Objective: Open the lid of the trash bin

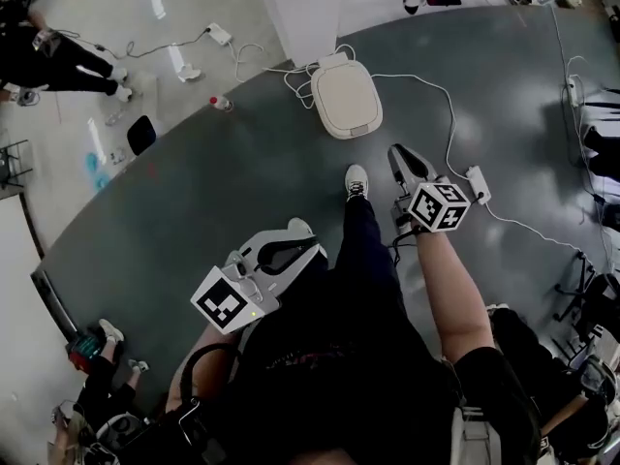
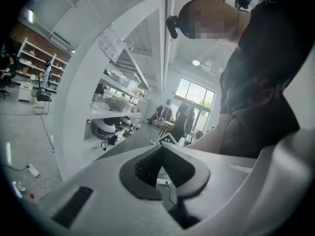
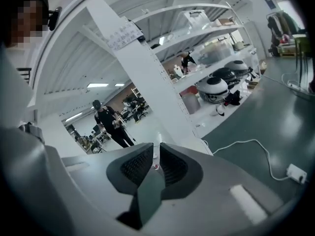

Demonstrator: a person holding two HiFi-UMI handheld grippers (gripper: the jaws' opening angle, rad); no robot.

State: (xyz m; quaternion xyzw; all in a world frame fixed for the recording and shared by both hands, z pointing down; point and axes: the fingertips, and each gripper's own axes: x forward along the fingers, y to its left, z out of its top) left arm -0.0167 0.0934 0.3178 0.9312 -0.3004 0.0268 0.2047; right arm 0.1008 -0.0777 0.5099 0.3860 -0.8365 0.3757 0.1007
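Note:
The white trash bin (image 1: 346, 97) stands on the dark grey floor ahead of me, lid down. It shows in neither gripper view. My right gripper (image 1: 399, 153) (image 3: 156, 156) hangs a short way in front of the bin and to its right, apart from it. Its jaws stand a narrow slit apart with nothing between them. My left gripper (image 1: 315, 248) (image 2: 160, 149) is lower left, near my leg and farther from the bin. Its fingertips meet and it holds nothing.
A white cable (image 1: 436, 90) runs from behind the bin to a power strip (image 1: 478, 184) on the right. My shoe (image 1: 356, 181) is planted just short of the bin. A small red-capped bottle (image 1: 221, 103) lies left of it. A white pillar (image 1: 300, 8) rises behind.

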